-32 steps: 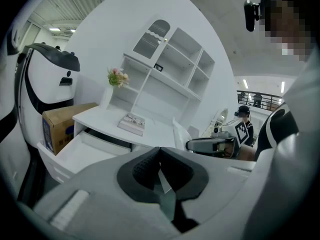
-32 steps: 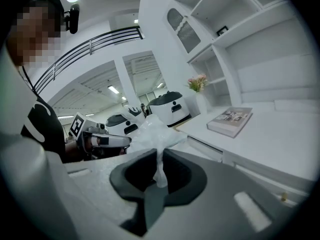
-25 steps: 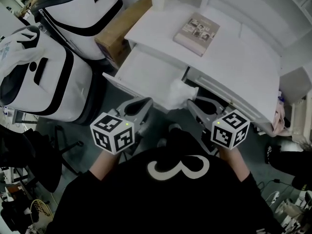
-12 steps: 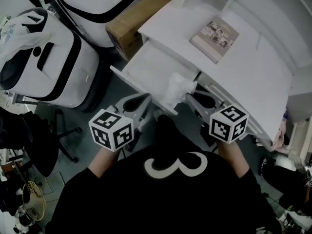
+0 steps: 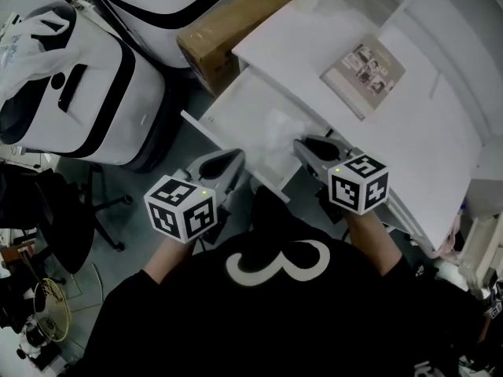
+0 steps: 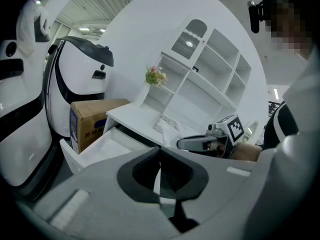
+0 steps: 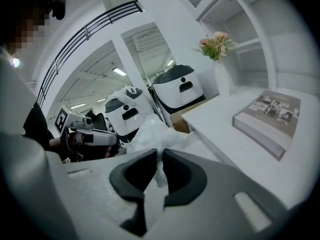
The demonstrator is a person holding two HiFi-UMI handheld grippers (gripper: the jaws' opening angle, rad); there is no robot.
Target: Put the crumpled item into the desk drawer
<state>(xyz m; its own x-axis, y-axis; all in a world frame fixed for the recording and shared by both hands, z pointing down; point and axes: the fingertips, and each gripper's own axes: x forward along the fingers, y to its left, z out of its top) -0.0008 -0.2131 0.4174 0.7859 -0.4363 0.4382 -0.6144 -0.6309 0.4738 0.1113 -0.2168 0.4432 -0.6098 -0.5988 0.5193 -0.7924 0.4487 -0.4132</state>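
1. The wad [image 5: 277,134] is pinched by a thin corner in the nearly closed jaws of the right gripper [image 5: 301,144]. It's held over the open drawer [image 5: 236,108], right by the desk [image 5: 424,132] edge.
2. Biggest worry, probably: only a scrap is gripped, so the wad could be lost early and dropped outside the drawer if it's let go too near a wall.
3. It's fluffy, so it might be left poking above the rim and get jammed when the drawer is shut.
4. It could also stay stuck to the pads when released.
5. The left gripper [image 5: 230,162] is held with jaws together, nothing in them, just in front of the drawer. The drawer front could get bumped.
6. Containers: nothing else can be seen in the drawer. The box [image 5: 216,34] beside the desk looks closed, contents unseen.
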